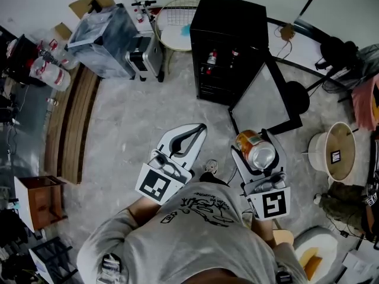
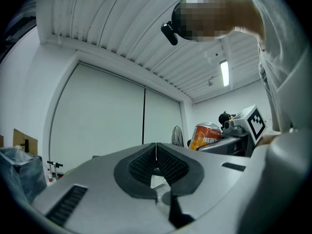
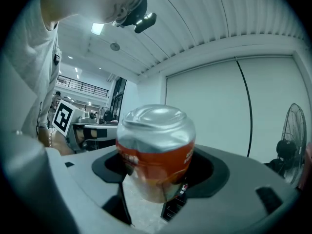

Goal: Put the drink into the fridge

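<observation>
Holding the drink can (image 1: pixel 256 151) between its jaws, the right gripper (image 1: pixel 253 142) had a firm squeeze on it. The can was orange and silver. It stood up between the two jaws, with one jaw pressing on each side. The left gripper (image 1: pixel 197 130) was closed with nothing in it, and its jaws met in the middle. Both grippers pointed out flat in front of the person, above the grey floor (image 1: pixel 130 129).

The black fridge (image 1: pixel 232 22) stood a bit ahead, well apart from the can. Its door (image 1: pixel 263 99) was already swung open toward the right side, so the way in looked free. A couple of bottles (image 1: pixel 211 58) sat on a shelf inside.

So the first parts looked done: the can was picked up and the door was open. The big part was left, because the can was not in the fridge yet. I think it had to be carried over to the fridge, set on a shelf with room, and let go. After that the door would most likely need closing, and the empty left gripper looked free for that job. The can seemed a little dented near the top, so too hard a squeeze might crush it more.
</observation>
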The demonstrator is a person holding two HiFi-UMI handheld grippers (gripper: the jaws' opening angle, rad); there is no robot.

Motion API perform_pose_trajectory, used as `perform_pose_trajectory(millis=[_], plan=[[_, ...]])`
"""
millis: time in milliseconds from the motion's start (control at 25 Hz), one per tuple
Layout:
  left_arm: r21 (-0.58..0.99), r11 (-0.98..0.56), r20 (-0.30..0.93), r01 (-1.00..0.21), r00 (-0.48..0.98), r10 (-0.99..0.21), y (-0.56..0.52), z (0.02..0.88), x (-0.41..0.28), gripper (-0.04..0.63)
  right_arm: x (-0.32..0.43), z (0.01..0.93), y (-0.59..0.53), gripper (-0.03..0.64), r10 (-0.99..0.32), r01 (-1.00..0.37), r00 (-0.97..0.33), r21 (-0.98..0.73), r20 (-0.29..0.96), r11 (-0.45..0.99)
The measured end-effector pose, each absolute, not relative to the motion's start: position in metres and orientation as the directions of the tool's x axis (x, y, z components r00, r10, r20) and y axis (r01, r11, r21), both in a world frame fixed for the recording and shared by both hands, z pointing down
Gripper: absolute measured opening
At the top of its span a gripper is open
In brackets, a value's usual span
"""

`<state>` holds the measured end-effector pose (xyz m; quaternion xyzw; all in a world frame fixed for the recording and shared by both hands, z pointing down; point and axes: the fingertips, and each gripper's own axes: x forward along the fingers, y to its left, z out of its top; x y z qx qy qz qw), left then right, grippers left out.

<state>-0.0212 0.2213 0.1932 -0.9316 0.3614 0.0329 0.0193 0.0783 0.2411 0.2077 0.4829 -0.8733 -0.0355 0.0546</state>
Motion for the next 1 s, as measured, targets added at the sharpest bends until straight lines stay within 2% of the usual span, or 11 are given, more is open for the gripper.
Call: perform_pose_trajectory(millis=[440,1000], plan=[[-0.007,-0.711,-0.05,-0.703,0.71,-0.702,0.181,0.201,0.031,0.021,0.13,0.217,0.196,0.342,-0.826,-0.819,-0.56,0.105,0.07,0.564],[-0.006,-0.686,-0.031,-0.727,0.686,-0.727,0.144,0.206,0.033,0.021,0.131,0.221,0.156,0.342,-0.806,-0.801,-0.587,0.086,0.074,0.592]])
